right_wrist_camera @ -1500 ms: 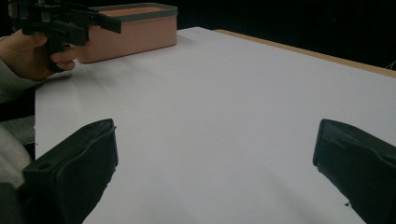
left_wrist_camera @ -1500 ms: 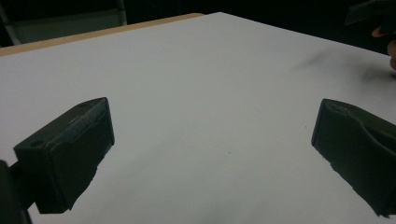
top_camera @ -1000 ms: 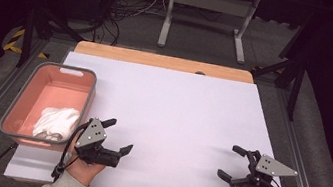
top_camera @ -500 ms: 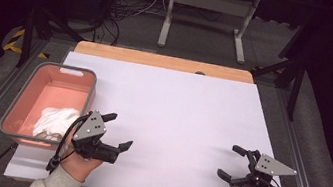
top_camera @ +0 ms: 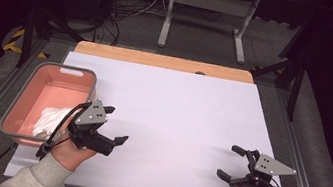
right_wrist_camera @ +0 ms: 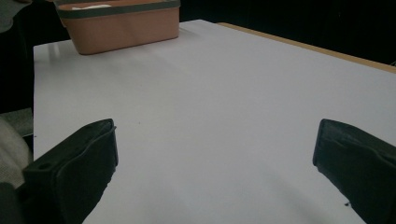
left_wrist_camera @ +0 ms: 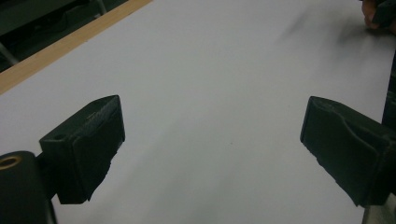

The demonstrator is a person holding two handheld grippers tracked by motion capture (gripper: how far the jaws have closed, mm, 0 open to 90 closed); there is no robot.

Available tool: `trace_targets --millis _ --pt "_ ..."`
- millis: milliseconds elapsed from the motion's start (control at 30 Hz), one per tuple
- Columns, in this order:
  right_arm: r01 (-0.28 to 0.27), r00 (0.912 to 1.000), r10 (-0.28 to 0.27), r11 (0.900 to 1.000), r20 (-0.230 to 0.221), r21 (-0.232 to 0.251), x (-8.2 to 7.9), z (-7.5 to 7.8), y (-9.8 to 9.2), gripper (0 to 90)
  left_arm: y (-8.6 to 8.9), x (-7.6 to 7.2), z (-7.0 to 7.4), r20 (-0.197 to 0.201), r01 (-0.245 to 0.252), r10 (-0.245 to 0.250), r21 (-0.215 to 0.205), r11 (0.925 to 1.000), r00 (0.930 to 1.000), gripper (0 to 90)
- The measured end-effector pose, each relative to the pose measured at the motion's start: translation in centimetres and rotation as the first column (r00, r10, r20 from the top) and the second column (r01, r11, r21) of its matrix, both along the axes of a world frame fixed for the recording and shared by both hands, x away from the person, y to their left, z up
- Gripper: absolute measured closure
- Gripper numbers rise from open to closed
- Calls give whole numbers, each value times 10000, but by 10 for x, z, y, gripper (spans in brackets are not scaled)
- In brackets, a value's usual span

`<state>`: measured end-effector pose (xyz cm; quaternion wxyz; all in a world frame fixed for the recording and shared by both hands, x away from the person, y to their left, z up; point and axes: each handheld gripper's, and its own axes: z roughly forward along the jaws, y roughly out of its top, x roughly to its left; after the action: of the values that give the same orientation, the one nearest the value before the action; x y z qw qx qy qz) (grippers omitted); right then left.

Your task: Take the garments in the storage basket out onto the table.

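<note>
From the high view, a pink basin (top_camera: pixel 26 101) with a grey rim is seen at the left edge of the white table (top_camera: pixel 176 115), its long axis running away from the person. A crumpled white cloth (top_camera: pixel 51 120) lies in the near part of the basin, bunched and without a clear direction. The left gripper (top_camera: pixel 116 125) is held just beside the basin's near right corner, its jaws spread wide with nothing between them and pointed away from the basin across the table. The right gripper (top_camera: pixel 231 161) is held well apart from the basin, near the table's opposite near corner, its jaws also wide and empty, pointed back toward the basin.

In the left gripper view, the left gripper (left_wrist_camera: pixel 212 140) is shown with both black jaws far apart over bare white table, and the wooden strip (left_wrist_camera: pixel 60 46) along the table's far edge is caught at the upper left.

In the right gripper view, the right gripper (right_wrist_camera: pixel 215 158) is seen wide open over the table, and the basin (right_wrist_camera: pixel 126 25) is shown side-on at the top left, its pink wall and grey rim plain, with a sliver of cloth (right_wrist_camera: pixel 91 7) above the rim.
</note>
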<state>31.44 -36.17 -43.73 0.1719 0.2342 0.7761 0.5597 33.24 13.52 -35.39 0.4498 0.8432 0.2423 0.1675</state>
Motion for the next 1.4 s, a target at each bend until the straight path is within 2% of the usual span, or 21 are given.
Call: trace_targets --millis 233,367,467,1067,1400 --pt "-25 10000 25 10000 5 19 0 0 0 2 9 7 10 -453 152 -146 138 9998 9989 73" --pt "-28 10000 28 10000 -8 3 0 0 1 2 14 14 13 -592 53 -24 481 9988 9982 68" --pt "-27 10000 27 10000 11 5 0 0 1 2 19 17 15 -702 -11 47 523 9986 9975 68" --pt "-2 10000 2 10000 -11 71 0 1 1 3 68 26 27 -852 -1038 1101 756 9917 9903 74" --pt "87 9999 -87 9999 65 92 0 2 0 3 88 31 23 -1158 -1379 1530 1293 9820 9814 73"
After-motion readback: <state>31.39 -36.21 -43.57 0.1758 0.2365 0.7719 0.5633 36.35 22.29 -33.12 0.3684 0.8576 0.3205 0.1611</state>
